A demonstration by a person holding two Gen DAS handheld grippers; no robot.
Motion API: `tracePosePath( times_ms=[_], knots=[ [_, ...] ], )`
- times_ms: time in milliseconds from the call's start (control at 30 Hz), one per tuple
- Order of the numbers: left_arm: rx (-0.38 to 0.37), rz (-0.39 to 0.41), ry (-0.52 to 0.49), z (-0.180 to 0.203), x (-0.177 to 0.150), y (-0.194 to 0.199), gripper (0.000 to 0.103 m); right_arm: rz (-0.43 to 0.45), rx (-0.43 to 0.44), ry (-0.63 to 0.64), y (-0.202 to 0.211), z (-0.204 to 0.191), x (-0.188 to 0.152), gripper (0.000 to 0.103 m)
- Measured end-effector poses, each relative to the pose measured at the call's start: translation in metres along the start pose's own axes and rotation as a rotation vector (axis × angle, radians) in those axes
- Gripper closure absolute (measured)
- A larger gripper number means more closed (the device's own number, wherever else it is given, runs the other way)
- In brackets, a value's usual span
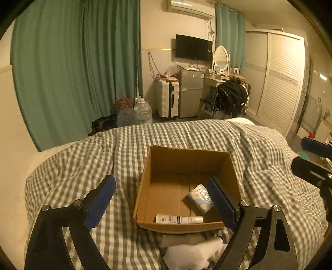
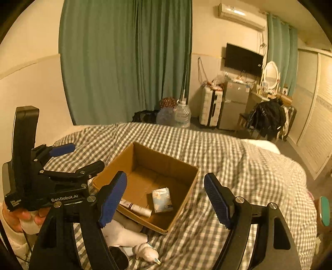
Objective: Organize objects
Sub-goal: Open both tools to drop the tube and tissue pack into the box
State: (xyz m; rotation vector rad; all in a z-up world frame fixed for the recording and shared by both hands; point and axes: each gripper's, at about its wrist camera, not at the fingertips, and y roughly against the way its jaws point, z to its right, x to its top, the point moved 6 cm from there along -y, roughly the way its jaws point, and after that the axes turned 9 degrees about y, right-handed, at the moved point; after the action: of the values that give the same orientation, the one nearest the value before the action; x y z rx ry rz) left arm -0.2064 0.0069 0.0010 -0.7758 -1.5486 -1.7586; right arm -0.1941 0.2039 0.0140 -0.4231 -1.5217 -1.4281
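On checked bedspread [image 1: 83, 157]: open cardboard box [image 1: 187, 162], holding tissue pack [image 1: 200, 196] and white tube [image 1: 179, 219]. White soft items [image 2: 132, 241] loose just beside box's near wall, not yet boxed. Best approach, by judgement: descend slow, pinch bulk, lift clear of rim. Left gripper [image 1: 161, 202] wide apart, empty, over box. Right gripper [image 2: 166, 199] likewise spread, empty, hovering.

Warm yellowish light fills a bedroom with cream walls [image 2: 31, 83]. Ahead of the gripper lies a bed under a grey-checked cover [image 1: 83, 162]. Beyond it to the left hang long green curtains [image 1: 72, 72]. Straight ahead a dark television [image 1: 194, 47] is mounted under an air conditioner [image 1: 191, 7], above a small fridge [image 1: 190, 93] and white suitcase [image 1: 167, 97]. To the right stands a louvred white wardrobe [image 1: 280, 83].
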Motion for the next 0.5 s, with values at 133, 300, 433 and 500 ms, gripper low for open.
tracePosePath(
  times_ms=[133, 300, 433, 500],
  knots=[
    [0.009, 0.006, 0.016, -0.005, 0.002, 0.021, 0.010, 0.013, -0.013, 0.002, 0.022, 0.002, 0.001, 0.026],
    [0.039, 0.016, -0.002, -0.009, -0.014, 0.037, 0.008, -0.002, -0.022, 0.010, 0.034, -0.003, -0.011, 0.026],
    [0.051, -0.019, -0.017, -0.010, -0.044, 0.029, 0.007, -0.051, 0.001, 0.028, 0.024, -0.016, -0.035, 0.026],
    [0.064, -0.034, -0.022, -0.010, -0.058, 0.021, 0.007, -0.085, 0.015, 0.038, 0.015, -0.022, -0.051, 0.026]
  ],
)
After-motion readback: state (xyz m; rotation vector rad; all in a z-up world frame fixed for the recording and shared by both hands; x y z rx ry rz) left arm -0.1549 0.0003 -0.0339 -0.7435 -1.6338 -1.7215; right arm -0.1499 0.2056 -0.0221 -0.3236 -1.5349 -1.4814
